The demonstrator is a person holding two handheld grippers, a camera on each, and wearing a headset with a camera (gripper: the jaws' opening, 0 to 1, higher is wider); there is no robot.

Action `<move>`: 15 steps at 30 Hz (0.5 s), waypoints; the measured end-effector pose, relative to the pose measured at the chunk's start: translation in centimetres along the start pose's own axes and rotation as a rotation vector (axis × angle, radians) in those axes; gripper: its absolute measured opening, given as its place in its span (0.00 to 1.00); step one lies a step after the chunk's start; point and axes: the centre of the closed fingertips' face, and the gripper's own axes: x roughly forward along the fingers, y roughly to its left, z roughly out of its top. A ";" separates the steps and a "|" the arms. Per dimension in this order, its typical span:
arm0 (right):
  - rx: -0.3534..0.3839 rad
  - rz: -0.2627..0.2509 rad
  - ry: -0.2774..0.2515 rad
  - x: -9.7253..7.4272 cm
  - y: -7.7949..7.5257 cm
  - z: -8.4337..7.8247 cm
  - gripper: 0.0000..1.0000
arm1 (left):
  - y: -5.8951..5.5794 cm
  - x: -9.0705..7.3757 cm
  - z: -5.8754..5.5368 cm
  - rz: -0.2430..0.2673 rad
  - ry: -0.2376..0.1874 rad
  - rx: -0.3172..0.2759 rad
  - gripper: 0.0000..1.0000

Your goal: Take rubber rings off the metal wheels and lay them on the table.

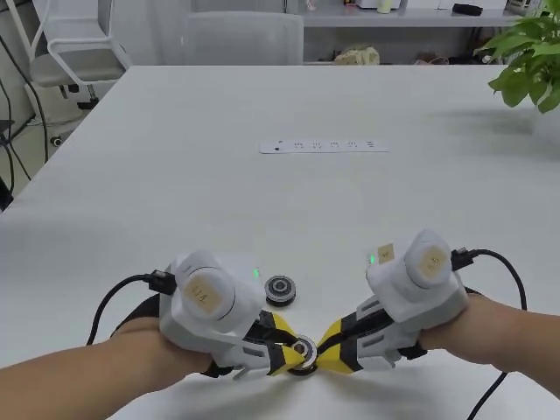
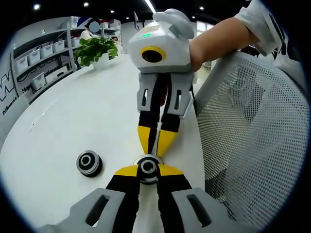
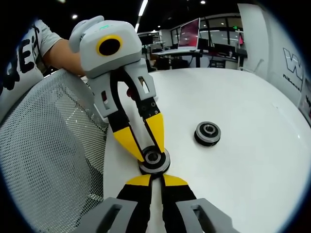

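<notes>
A small metal wheel with a black rubber ring is held just above the white table, near its front edge. My left gripper is shut on it, one yellow-tipped jaw on each side. My right gripper comes in from the opposite side. Its jaws are nearly together, pinching the wheel's rubber rim. A second wheel, with its black ring on, lies flat on the table just behind the grippers. It also appears in both gripper views.
A white power strip lies at mid-table. A potted plant stands at the far right and chairs at the far side. A grey mesh chair back is close behind the grippers, on the person's side.
</notes>
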 end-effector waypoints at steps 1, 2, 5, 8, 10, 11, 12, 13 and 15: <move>0.001 0.000 0.002 0.0 0.0 0.0 0.02 | 0.0 0.0 0.0 0.000 0.000 0.000 0.09; 0.002 -0.001 0.003 0.0 0.0 0.0 0.01 | 0.0 0.0 0.0 0.001 0.000 0.000 0.09; 0.009 -0.002 0.004 0.0 -0.1 -0.1 0.00 | 0.0 0.0 0.0 0.001 0.000 0.000 0.09; 0.025 -0.001 0.001 -0.1 -0.1 0.0 0.00 | 0.0 0.0 0.0 0.002 0.001 -0.001 0.09; 0.033 -0.001 0.000 -0.1 -0.1 0.0 0.00 | 0.0 0.0 0.0 0.002 0.001 -0.001 0.09; 0.037 -0.001 -0.001 -0.2 -0.2 0.0 0.00 | 0.0 0.0 0.0 0.002 0.001 -0.001 0.09; 0.039 0.000 -0.001 -0.2 -0.2 0.0 0.00 | 0.0 0.0 0.0 0.002 0.001 -0.002 0.09; 0.041 0.000 -0.002 -0.2 -0.2 0.0 0.00 | 0.0 0.0 0.0 0.002 0.001 -0.002 0.09; 0.080 0.004 -0.020 -0.5 -0.4 0.1 0.00 | 0.0 0.0 0.0 0.001 0.001 -0.002 0.09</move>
